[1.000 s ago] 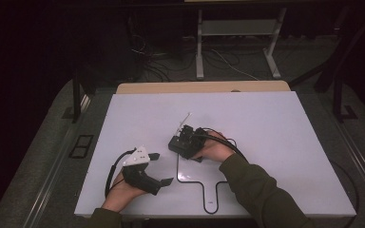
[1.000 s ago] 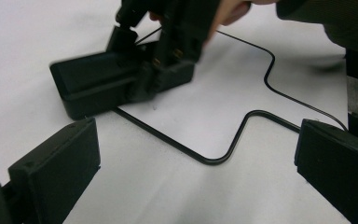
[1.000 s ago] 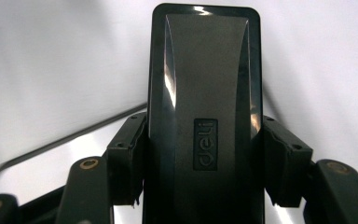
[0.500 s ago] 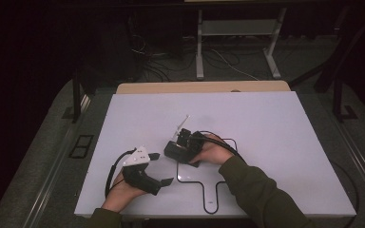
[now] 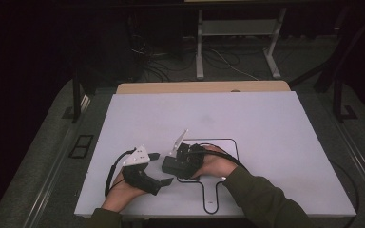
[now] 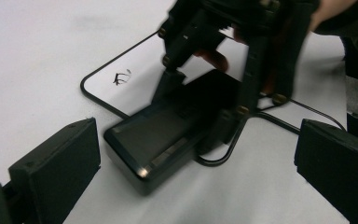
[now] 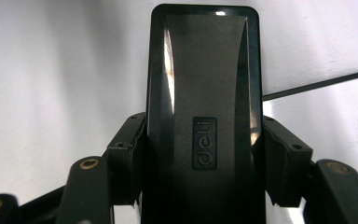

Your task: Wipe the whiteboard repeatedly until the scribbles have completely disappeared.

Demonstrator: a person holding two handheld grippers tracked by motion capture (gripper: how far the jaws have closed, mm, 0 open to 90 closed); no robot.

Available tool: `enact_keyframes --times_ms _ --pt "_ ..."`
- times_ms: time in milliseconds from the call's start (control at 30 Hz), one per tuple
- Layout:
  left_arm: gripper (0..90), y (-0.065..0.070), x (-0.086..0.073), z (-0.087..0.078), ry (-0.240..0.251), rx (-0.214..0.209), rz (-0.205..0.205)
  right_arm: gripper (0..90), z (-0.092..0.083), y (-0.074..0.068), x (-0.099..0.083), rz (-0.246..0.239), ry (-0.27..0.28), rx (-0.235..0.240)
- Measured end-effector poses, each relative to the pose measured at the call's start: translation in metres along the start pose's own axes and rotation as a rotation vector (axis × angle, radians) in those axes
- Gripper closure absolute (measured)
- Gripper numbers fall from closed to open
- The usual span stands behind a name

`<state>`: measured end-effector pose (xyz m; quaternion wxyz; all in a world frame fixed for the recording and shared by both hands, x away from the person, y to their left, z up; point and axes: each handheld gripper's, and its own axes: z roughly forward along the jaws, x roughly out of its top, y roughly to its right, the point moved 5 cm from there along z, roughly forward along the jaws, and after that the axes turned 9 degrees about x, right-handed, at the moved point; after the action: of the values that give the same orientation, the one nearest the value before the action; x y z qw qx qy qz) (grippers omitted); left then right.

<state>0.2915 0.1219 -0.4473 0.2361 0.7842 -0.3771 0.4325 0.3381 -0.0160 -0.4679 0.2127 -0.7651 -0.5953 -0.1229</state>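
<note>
Pinching the black box [image 7: 205, 116] by its long sides between my right fingers [image 7: 282, 161], low over the bench [image 5: 266, 123]; my left fingers [image 6: 58, 161] stand spread just beside it.

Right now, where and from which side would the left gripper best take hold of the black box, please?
Best at the free end of the black box, across its two long flat sides, coming from the left gripper side. The right gripper already clamps those sides farther back, and the box lies flat on the white table, short end toward the open jaws.
</note>
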Motion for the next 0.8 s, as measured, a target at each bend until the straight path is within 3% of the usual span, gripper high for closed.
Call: enact_keyframes --times_ms 67,133,333,500,567,633,733,800 --pt "0.0 0.0 0.0 0.0 -0.003 0.002 -0.007 38.5 0.0 0.001 0.001 -0.01 0.001 -0.011" --pt "0.0 -0.001 0.0 0.0 -0.002 0.002 0.0 38.5 0.0 0.014 0.004 0.007 0.004 -0.046" --pt "0.0 -0.003 -0.001 -0.002 0.002 0.003 0.005 38.6 -0.009 0.07 0.01 0.12 0.014 -0.169" --pt "0.0 -0.003 -0.001 -0.002 0.005 0.004 -0.005 38.6 -0.022 0.104 -0.001 0.22 0.013 -0.251" --pt "0.0 -0.002 0.0 -0.001 0.007 0.001 -0.004 38.5 -0.023 0.105 -0.003 0.235 0.016 -0.219" --pt "0.0 -0.002 0.0 -0.001 0.002 0.002 -0.001 38.5 -0.019 0.095 -0.001 0.193 0.02 -0.173" --pt "0.0 -0.002 0.0 -0.001 0.003 0.003 -0.002 38.5 -0.012 0.081 0.006 0.139 0.022 -0.14" --pt "0.0 -0.002 0.0 -0.002 -0.001 0.002 0.006 38.5 -0.011 0.083 0.007 0.144 0.03 -0.134"
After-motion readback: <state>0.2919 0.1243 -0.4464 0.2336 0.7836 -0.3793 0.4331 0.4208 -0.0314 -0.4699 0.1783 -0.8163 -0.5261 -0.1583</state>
